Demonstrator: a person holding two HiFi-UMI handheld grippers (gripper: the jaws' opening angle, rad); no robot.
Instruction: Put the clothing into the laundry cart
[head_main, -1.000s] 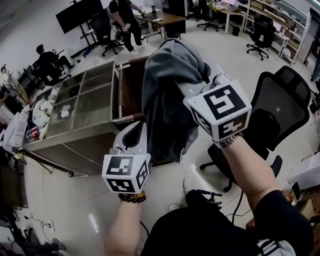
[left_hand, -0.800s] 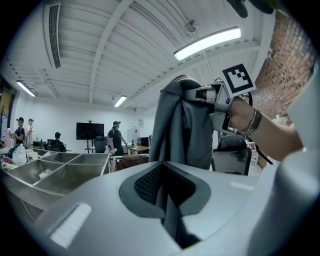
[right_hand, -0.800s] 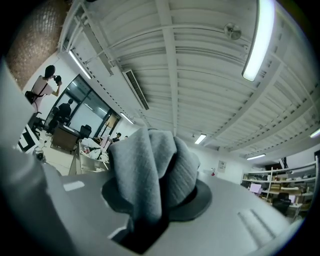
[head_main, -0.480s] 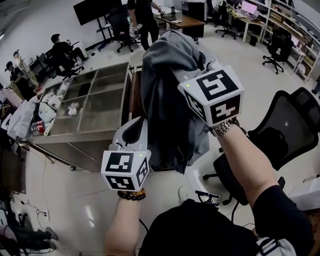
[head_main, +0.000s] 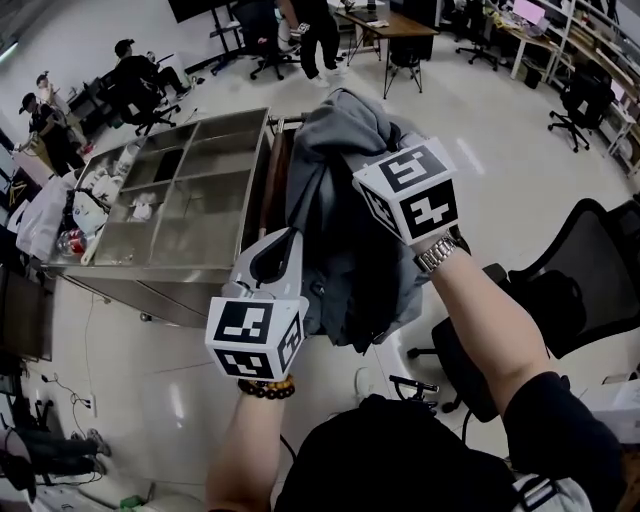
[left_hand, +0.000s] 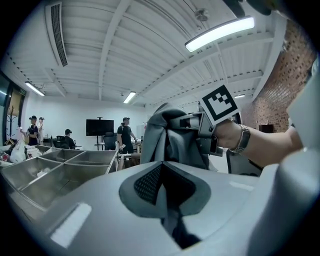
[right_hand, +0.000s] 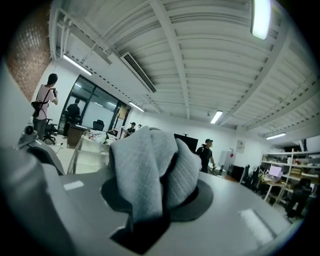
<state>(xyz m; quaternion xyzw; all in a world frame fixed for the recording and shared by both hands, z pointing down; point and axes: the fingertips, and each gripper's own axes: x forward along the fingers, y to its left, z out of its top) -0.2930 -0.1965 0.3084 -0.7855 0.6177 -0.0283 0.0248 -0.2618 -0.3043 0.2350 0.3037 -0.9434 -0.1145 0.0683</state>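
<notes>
Office floor (head_main: 520, 130) surrounds the steel laundry cart (head_main: 190, 200) in the head view; the grey garment (head_main: 340, 160) hangs in the air near the cart's right end. Left gripper (left_hand: 162, 187) view — jaws pressed together, garment ahead of them. Right gripper (right_hand: 145, 210) view — jaws pinching a garment fold between them.

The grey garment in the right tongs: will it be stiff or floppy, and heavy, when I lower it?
Probably floppy: the garment drapes in long folds below the right tongs. It is likely light, since one pinch of bunched cloth carries it. Its loose lower end may catch on the cart rim when lowered.
</notes>
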